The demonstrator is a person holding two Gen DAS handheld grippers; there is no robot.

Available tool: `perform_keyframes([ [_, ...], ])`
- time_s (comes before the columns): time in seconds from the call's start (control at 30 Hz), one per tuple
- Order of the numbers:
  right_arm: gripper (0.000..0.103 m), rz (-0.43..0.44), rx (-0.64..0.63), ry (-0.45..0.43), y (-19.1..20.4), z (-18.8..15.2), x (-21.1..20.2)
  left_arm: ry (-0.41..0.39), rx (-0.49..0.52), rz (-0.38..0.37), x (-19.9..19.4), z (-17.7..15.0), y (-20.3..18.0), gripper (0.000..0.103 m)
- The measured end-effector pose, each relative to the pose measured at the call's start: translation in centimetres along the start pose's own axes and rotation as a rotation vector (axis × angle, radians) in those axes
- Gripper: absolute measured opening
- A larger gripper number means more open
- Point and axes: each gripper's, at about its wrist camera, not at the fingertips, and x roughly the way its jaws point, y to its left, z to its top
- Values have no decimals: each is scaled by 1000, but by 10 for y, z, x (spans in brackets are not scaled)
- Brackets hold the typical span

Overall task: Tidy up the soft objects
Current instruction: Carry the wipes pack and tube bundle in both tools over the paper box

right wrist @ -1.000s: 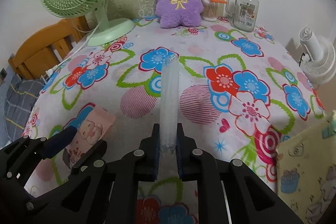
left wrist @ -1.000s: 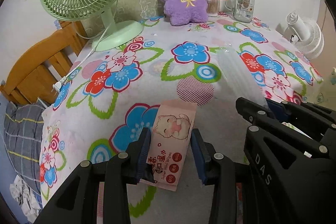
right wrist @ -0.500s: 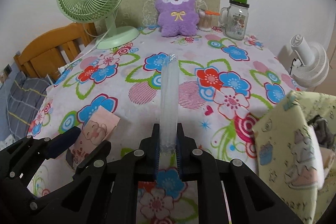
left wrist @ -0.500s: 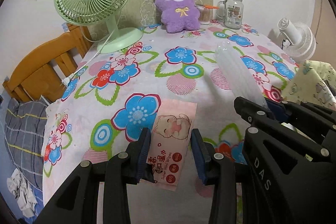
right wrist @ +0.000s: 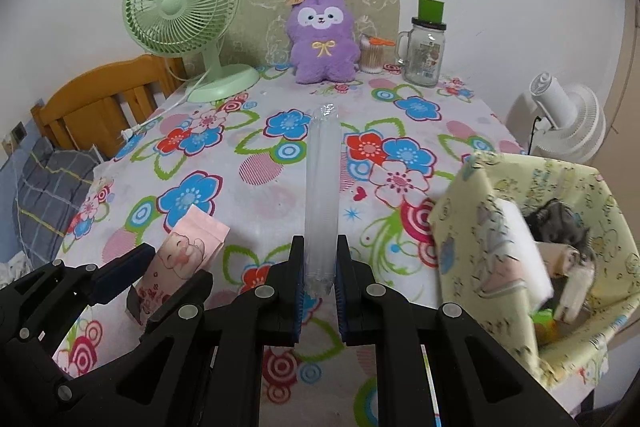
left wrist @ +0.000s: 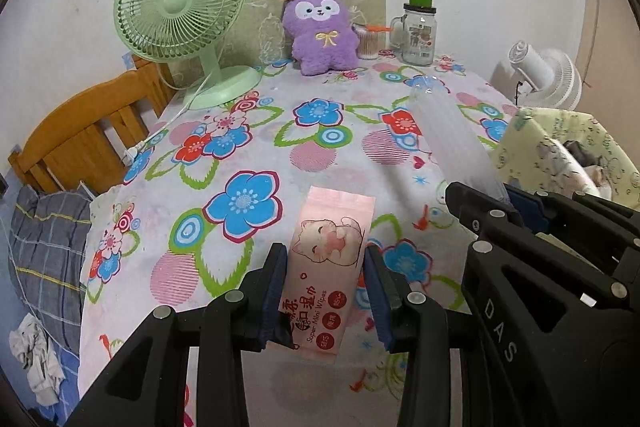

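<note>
Two grabs done: left gripper [left wrist: 325,281] clamps the pink wipes pack [left wrist: 326,267], right gripper [right wrist: 319,277] pinches shut on the clear plastic sleeve [right wrist: 322,195]. Carrying stage; next probably dropping both into the yellow fabric basket [right wrist: 472,211].

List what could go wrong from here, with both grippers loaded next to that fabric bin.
1. The clear plastic sleeve juts far past the right gripper, held only at its near end; it may sag or slip.
2. The yellow fabric bin already looks crowded and soft-walled, so the pink wipes pack in the left gripper could catch its rim.

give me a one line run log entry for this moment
left gripper: shut on wipes pack | right gripper: shut on clear sleeve | fabric bin: lower right
</note>
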Motion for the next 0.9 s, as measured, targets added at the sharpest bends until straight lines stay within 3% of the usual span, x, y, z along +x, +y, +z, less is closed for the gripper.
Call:
perform_keyframes([
  [0.5, 16, 17, -14, -56, -13, -8, -51, -59, 0, 19, -50, -8, -18, 40],
  [0.9, 16, 14, -17, -94, -32, 4, -81, -98, 10, 17, -77, 5, -37, 40],
])
